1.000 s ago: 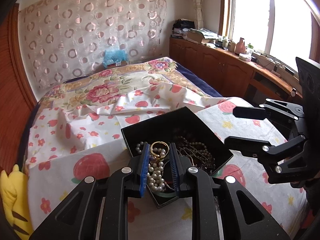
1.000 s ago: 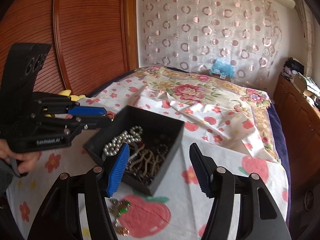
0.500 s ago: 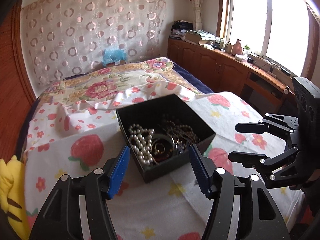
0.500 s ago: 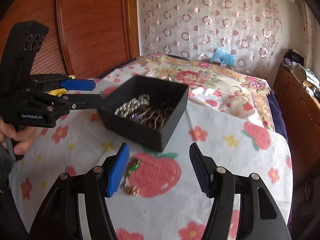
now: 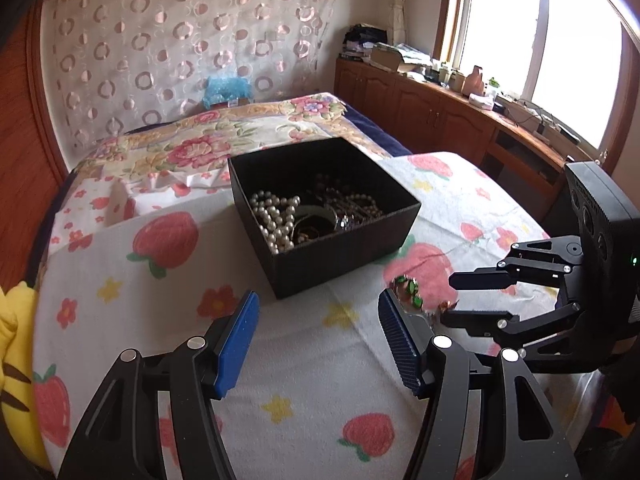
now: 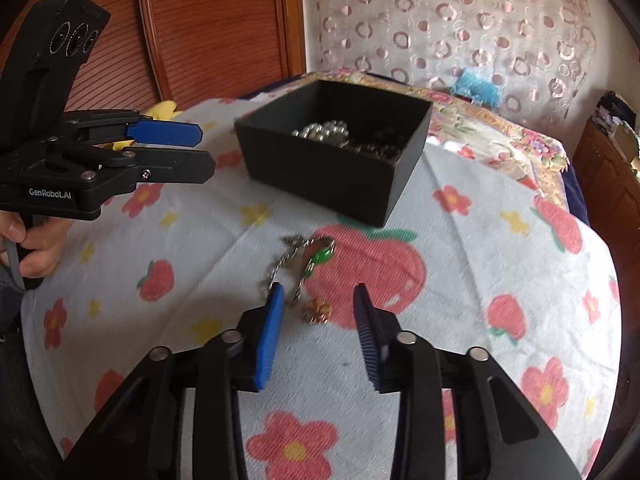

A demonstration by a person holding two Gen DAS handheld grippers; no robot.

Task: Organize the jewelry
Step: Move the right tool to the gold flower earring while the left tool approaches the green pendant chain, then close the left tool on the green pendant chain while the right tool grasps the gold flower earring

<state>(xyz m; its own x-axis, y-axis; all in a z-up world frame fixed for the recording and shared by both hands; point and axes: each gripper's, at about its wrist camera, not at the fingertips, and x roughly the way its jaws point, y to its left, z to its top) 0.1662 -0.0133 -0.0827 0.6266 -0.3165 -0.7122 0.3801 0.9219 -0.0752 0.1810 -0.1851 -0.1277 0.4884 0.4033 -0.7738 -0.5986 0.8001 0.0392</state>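
While the black box sat on the strawberry-print sheet on the bed, most of what was inside it was tough to read: the pearl strand showed clearly, but the rest was a dark tangle of chains and rings I couldn't sort out. From the right wrist view the near wall of the box hid nearly everything except the tops of the pearls.

Outside the box, a chain piece with green bits lay on the sheet just in front of it, blurry in both views; the left gripper's right finger cut off part of it in the left view. A small gold charm lay near the chain's end, between the right gripper's fingers but not touched.

Both grippers were spread and holding nothing. The left gripper hovered short of the box.

Compared to a second ago, the left gripper had let go of the gold ring and pearls and pulled back out of the box, fingers now wide. The right gripper had dropped closer over the loose chain, its fingers a bit narrower.
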